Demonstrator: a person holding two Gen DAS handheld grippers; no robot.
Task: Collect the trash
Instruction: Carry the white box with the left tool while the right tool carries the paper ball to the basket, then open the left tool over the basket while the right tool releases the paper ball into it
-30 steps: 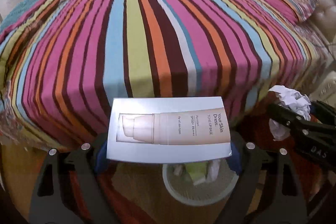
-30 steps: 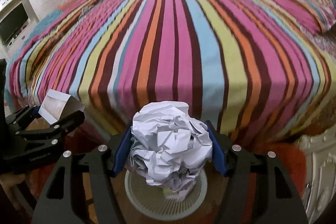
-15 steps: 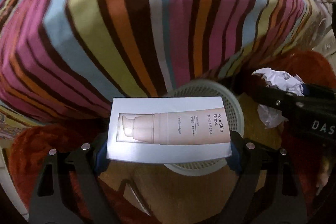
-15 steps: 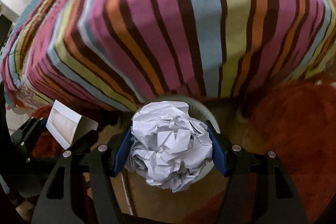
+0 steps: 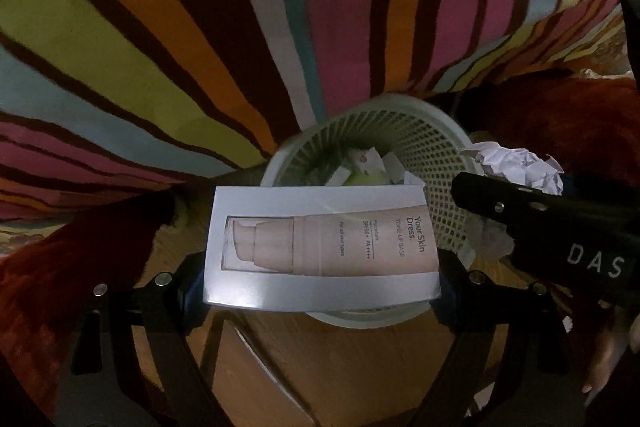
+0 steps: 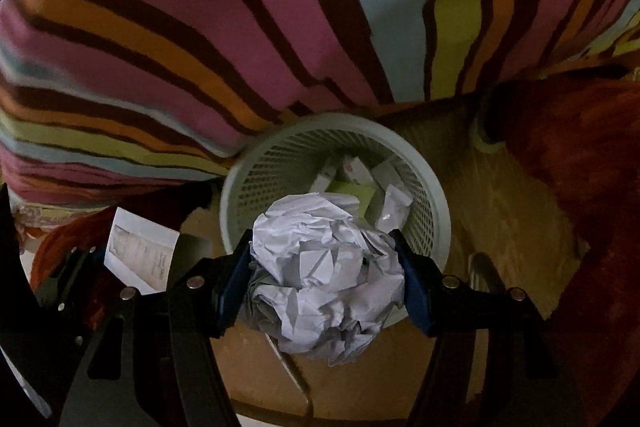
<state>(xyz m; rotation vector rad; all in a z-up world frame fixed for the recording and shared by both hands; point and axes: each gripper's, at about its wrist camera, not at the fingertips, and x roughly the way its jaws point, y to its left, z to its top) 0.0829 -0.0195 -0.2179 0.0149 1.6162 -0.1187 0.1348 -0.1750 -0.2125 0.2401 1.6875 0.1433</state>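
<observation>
Left tool [image 5: 320, 267] clamps the cosmetic box [image 5: 320, 247] crosswise; right tool [image 6: 326, 279] grips the crumpled paper ball [image 6: 326, 279]. Both sit directly above the mesh bin [image 6: 240, 187], beside the bed [image 6: 200, 27].

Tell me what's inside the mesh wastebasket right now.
The mesh wastebasket holds white paper scraps and something pale green. Its lower contents are hidden by the crumpled paper ball and, from the left wrist, by the cosmetics box.

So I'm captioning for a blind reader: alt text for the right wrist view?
The right hand-held gripper grips a crumpled paper ball above a white mesh basket holding trash, beside a striped bedspread.
</observation>
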